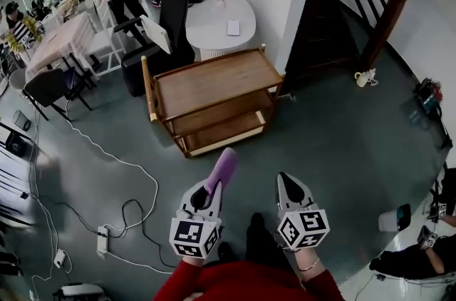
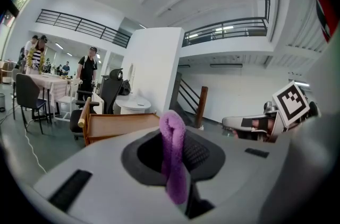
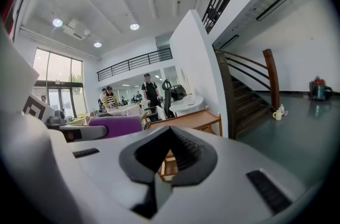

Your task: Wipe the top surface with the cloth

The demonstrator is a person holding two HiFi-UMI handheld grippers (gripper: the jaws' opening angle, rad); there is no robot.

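A wooden trolley (image 1: 214, 82) with a bare top shelf stands on the grey floor ahead of me. In the left gripper view the trolley (image 2: 122, 125) lies beyond the jaws, and in the right gripper view the trolley (image 3: 194, 119) sits just past the tips. My left gripper (image 1: 211, 187) is shut on a purple cloth (image 1: 224, 167), which sticks out forward as a folded roll. The cloth (image 2: 173, 156) fills the gap between the jaws of the left gripper (image 2: 175, 135). My right gripper (image 1: 288, 184) hangs beside it, jaws together and nothing in them. Both grippers are short of the trolley, above the floor.
A white round table (image 1: 221, 14) and a black office chair (image 1: 172, 3) stand behind the trolley. A wooden staircase (image 1: 349, 14) rises at the right, with a mug (image 1: 364, 78) on the floor. Cables and a power strip (image 1: 103, 239) lie at the left. People stand at the far left.
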